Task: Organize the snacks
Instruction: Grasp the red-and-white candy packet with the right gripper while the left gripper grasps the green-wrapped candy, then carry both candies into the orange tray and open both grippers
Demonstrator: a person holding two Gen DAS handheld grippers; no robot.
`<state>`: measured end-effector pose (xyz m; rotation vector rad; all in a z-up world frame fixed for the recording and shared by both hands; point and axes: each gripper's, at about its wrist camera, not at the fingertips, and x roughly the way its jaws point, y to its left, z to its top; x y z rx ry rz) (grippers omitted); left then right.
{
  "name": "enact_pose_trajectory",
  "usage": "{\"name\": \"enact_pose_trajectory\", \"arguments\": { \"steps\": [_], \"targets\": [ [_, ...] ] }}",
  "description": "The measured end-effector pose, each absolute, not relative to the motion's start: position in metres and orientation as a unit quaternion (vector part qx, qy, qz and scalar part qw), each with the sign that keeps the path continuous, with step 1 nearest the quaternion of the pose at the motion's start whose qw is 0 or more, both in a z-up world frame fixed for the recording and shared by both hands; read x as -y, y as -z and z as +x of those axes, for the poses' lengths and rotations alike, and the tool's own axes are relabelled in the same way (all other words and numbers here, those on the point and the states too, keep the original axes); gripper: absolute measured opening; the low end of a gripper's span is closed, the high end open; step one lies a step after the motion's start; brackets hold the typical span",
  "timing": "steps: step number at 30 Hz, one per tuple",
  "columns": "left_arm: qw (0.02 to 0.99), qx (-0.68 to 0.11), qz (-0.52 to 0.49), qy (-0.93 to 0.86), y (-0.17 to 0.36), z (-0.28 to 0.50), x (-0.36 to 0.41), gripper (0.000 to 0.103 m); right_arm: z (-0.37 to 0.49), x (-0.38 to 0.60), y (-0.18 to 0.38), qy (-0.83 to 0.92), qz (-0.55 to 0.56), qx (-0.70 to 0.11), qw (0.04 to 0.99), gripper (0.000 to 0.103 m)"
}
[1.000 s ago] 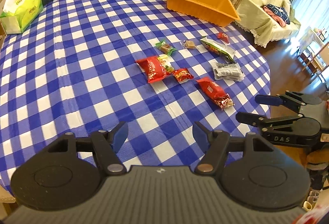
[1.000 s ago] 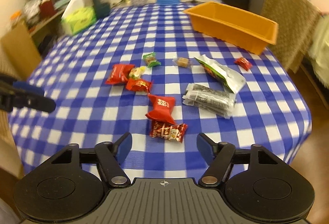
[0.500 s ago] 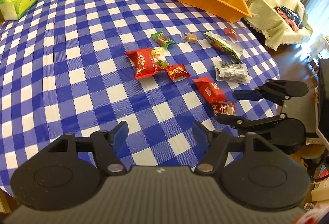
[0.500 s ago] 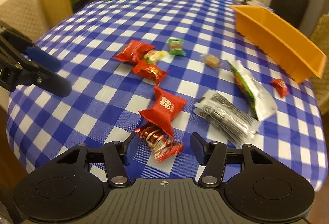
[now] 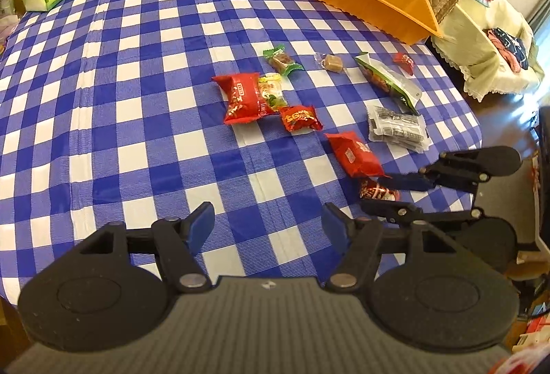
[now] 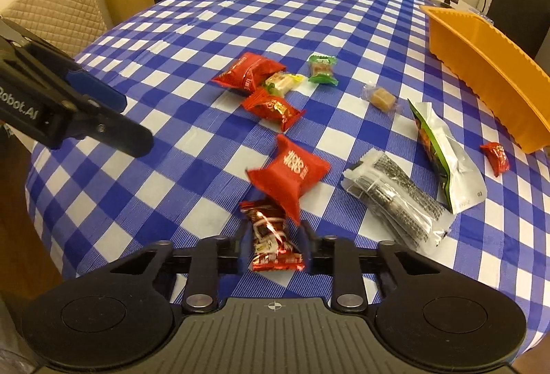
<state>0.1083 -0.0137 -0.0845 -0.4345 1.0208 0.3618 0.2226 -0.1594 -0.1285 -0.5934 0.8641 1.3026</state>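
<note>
Nine wrapped snacks [image 6: 288,177] and one orange bin [image 6: 488,71] sit on a blue checked tablecloth [image 6: 206,16]. The right gripper [image 6: 274,241], jaws just closing, pinches a shiny red packet [image 6: 271,238]; the left gripper [image 5: 268,224] gapes empty.

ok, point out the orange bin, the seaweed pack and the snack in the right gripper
orange bin [image 6: 488,71]: right wrist view, on its long side wall.
seaweed pack [image 6: 395,195]: right wrist view, middle of the dark sheets.
shiny red snack [image 6: 271,236]: right wrist view, middle of the wrapper, between the right gripper's fingers.

Blue-and-white checked tablecloth [image 6: 192,147], orange bin [image 6: 488,71], red, perhaps foil, snack packet [image 6: 271,236]
</note>
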Motion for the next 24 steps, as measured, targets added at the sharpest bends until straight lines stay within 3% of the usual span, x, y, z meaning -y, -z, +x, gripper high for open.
{"name": "enact_pose_trajectory", "arguments": {
  "steps": [6,15,18,24],
  "targets": [
    [0.842,-0.471,-0.199,-0.173,0.082,0.119,0.022,0.064,0.225,0.174,0.126,-0.574,-0.247,-0.402,0.669,0.021],
    [0.857,-0.445,-0.191,-0.174,0.081,0.147,0.033,0.055,0.270,0.225,0.098,-0.532,-0.136,-0.431,0.716,0.021],
    [0.864,-0.437,-0.180,-0.172,0.083,0.162,0.033,0.047,0.291,0.238,0.088,-0.506,-0.103,-0.432,0.740,0.021],
    [0.874,-0.416,-0.171,-0.184,0.083,0.192,0.015,0.045,0.329,0.259,0.072,-0.464,-0.049,-0.429,0.774,0.021]
  ]
}}
